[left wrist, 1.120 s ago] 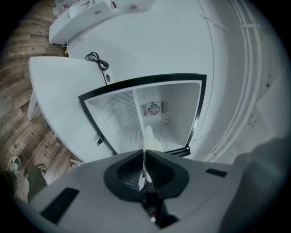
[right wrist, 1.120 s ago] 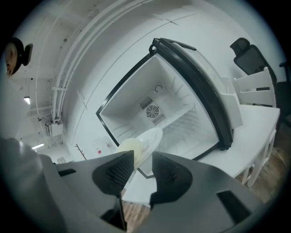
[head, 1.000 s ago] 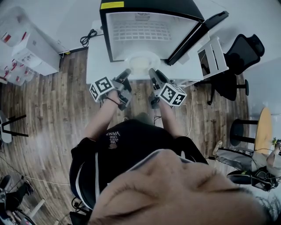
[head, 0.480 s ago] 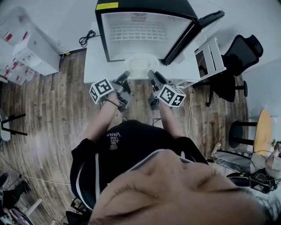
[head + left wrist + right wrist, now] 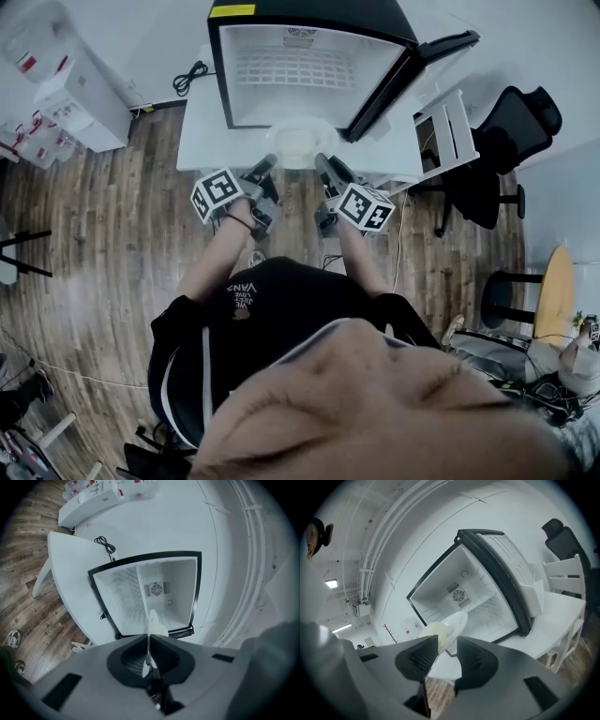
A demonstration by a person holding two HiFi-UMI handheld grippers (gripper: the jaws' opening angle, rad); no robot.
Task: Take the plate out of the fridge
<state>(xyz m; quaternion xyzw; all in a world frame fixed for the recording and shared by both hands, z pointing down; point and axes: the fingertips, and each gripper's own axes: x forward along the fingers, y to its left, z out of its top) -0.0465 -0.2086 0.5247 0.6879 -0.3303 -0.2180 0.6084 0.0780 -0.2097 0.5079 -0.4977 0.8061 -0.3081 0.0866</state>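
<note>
Two hand-held grippers meet the plate directly in front of us. The left hand-held gripper [image 5: 149,643] is pinched nearly closed on the thin rim of the plate [image 5: 300,145], which shows edge-on between its pads. The right hand-held gripper [image 5: 447,640] stands wide, with the opposite rim in the gap between its jaws; we see no pad pressing there.

Over the last second the plate has drawn slightly back from the mouth of the fridge [image 5: 309,66]. It now hangs just outside, above the front of the white surface [image 5: 202,131]. We judge the removal all but complete.

The plate lies roughly level, face up. Being round, it has no true long axis; its span runs left to right between the grippers. Beyond it, the fridge door [image 5: 412,70] is swung open to the right.
</note>
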